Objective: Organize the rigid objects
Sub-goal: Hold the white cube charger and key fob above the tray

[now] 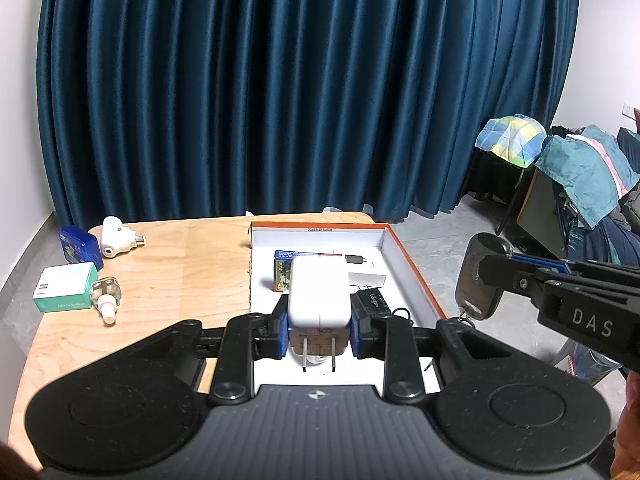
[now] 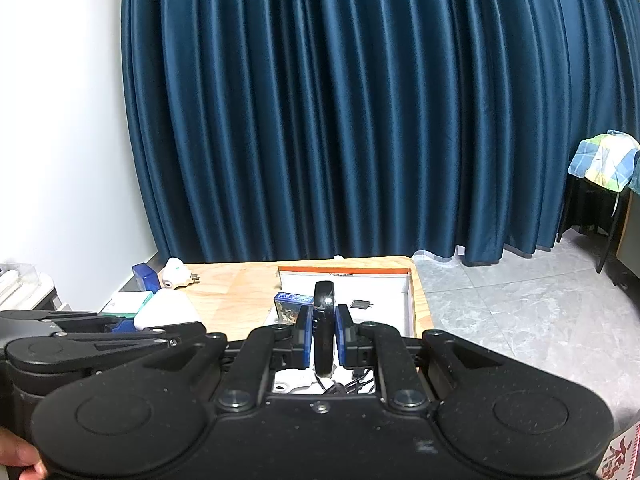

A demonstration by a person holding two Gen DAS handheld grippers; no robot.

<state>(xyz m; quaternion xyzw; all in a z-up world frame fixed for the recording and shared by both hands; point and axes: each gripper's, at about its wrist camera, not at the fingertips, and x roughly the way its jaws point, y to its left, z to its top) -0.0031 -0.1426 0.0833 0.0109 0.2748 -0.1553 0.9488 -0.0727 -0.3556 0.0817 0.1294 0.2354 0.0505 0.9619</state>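
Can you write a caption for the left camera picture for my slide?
Left gripper holds a white plug charger over the orange-edged box; right gripper holds a key fob.

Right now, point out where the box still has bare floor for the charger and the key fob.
Free: the box's far strip and right side beyond the small black adapter. Also bare table between the box and the bottle. Crowded: the box's near middle, with the blue card pack, white block and black device.
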